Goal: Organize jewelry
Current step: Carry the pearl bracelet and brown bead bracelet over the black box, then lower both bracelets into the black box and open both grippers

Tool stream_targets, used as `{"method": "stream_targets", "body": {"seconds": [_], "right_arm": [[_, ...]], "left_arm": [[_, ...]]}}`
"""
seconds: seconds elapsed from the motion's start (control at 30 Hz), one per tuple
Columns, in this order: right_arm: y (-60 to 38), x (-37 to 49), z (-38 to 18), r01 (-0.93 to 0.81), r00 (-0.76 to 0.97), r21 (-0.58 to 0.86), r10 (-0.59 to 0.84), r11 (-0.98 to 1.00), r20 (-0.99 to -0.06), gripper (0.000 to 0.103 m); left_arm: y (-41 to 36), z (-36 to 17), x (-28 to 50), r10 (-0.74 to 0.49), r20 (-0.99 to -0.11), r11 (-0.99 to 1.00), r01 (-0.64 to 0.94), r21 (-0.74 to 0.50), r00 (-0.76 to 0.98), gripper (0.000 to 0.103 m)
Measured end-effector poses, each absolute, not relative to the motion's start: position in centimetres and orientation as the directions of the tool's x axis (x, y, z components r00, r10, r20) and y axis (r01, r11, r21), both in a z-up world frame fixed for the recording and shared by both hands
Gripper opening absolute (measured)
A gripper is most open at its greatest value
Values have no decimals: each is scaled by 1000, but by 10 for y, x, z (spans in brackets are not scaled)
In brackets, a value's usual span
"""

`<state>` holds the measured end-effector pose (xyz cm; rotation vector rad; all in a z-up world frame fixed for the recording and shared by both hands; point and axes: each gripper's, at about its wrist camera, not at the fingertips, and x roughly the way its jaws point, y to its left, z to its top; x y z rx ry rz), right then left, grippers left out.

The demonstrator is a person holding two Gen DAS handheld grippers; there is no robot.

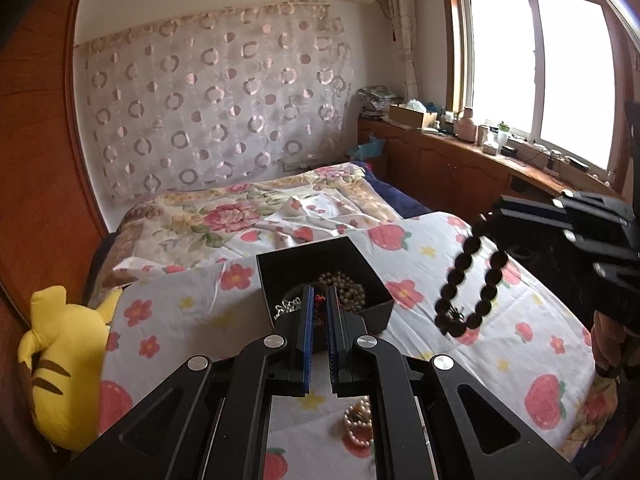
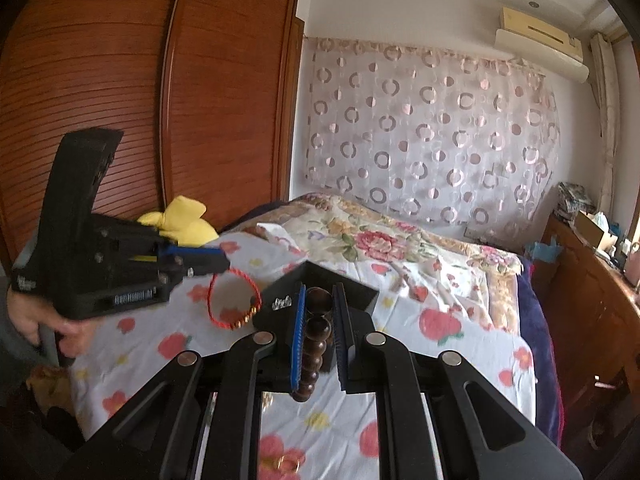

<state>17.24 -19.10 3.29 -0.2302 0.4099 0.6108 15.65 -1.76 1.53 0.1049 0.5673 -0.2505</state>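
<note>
A loose pink pearl bracelet (image 1: pixel 358 426) lies nearest, on the near part of the fruit-print bedsheet (image 1: pixel 500 320). Above it, the left gripper (image 2: pixel 224 266) is clamped on a red cord bracelet with gold beads (image 2: pixel 234 300), which hangs beside the open black square jewelry box (image 1: pixel 320 280); the right gripper (image 2: pixel 318 336) is clamped on a dark wooden bead bracelet (image 1: pixel 468 280), dangling over the sheet to the box's right. Pearls and a silver chain already sit inside. The step looks like carrying both pieces to the box; next, each needs centring over the opening before release.
</note>
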Motion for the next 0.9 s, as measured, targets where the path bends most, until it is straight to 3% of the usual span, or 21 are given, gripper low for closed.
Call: {"method": "stream_targets", "body": {"seconds": [0.27,0.9], "right_arm": [[-170,224,37,-591,732,-40,514,806,-446,15],[-156,276,-43,-565,641,22,455,825,-618,15]], "left_arm": [[-16,14,178,-191,-551,969,246,28,813,5],[-9,6,236,-155,-592,979,202,14,791,5]]}}
